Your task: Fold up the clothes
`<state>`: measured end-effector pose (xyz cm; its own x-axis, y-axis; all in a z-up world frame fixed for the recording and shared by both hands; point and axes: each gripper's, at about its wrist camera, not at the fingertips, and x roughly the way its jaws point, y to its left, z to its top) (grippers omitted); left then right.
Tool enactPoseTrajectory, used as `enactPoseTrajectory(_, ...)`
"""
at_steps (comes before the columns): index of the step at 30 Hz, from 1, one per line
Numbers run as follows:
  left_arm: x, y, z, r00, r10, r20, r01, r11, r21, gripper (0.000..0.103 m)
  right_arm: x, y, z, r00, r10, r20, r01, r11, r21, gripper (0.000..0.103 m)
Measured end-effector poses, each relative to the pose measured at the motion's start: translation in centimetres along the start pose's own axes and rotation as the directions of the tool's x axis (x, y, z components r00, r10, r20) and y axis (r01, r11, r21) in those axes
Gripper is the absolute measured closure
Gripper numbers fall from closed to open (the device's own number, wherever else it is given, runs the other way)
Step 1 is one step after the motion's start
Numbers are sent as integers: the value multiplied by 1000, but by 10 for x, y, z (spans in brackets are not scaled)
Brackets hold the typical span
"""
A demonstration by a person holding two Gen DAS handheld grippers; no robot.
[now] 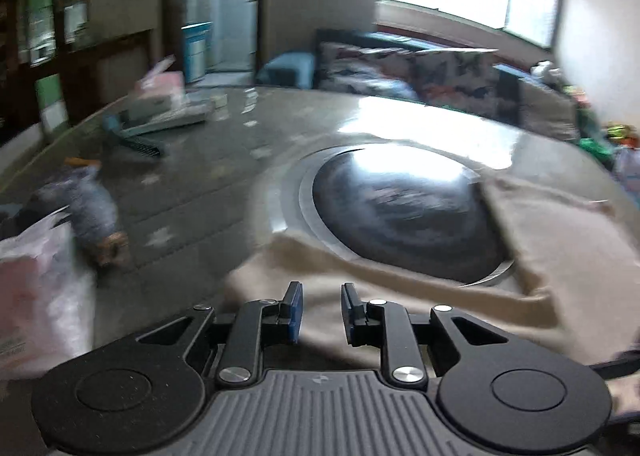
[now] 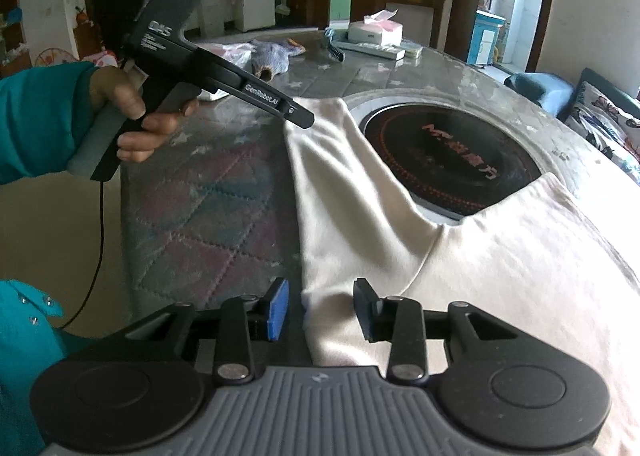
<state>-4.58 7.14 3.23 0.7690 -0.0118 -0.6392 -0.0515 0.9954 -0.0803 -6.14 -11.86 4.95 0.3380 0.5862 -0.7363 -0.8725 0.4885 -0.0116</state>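
Note:
A cream garment (image 2: 400, 256) lies flat on the table, two long parts spreading in a V around the round hob. My right gripper (image 2: 320, 298) hovers at the near end, jaws apart; a folded edge of the cloth lies between the pads, and they do not press on it. A hand in a teal sleeve (image 2: 132, 111) holds my left gripper (image 2: 302, 117) above the far corner of the left part. In the blurred left wrist view the left gripper (image 1: 321, 310) shows a narrow gap with nothing pinched, over the beige garment (image 1: 360, 296).
A black round hob (image 2: 452, 159) is set into the table (image 2: 192, 207). At the far side lie a tissue box (image 2: 376, 29), a comb (image 2: 334, 49), a grey-blue soft toy (image 2: 272, 57) and a plastic bag (image 1: 36, 276). A sofa with patterned cushions (image 2: 608, 123) stands to the right.

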Motion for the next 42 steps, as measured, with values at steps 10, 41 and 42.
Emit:
enactPoseTrajectory(10,34,-26,0,1000,8,-28,-5,995,100,77,-9,-16,-2,997,-79,13,78,994,81,63)
enactPoseTrajectory(41,5,-148,-32,937,-330,-115,349,906,241,63,-90,-37,-76,977,-216,0,206,932,300,59)
enactPoseTrajectory(42,5,-148,-33,937,-332,-113,350,904,244,62,-96,-43,-79,971,-240,11,224,919,324,59)
